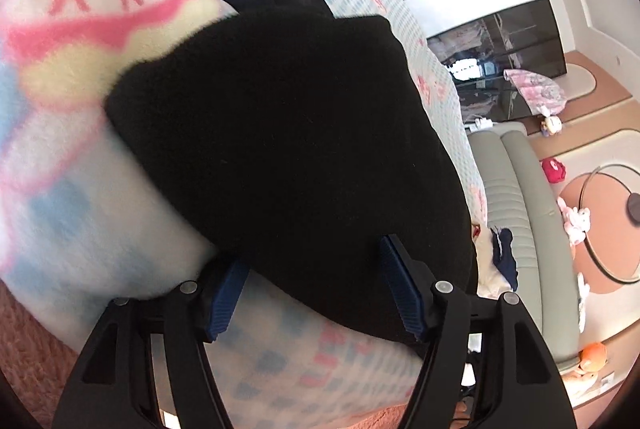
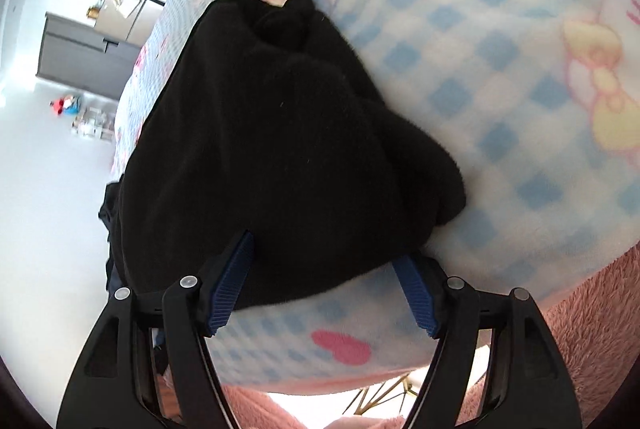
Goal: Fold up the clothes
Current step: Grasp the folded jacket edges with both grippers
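On the blanket (image 1: 60, 149), black garment (image 1: 288, 133) between both wide-open claws, ungripped

Black fleece garment (image 1: 288, 133) on a blue-checked blanket (image 2: 500, 77) with pink bows.

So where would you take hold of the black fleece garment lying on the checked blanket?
Probably at its near edge. The black fleece garment lies bunched on the checked blanket, and its near hem runs between the open pads of both the left gripper and the right gripper. Coming low from the near side, one corner each, looks best: the far end is lumpy and folded.
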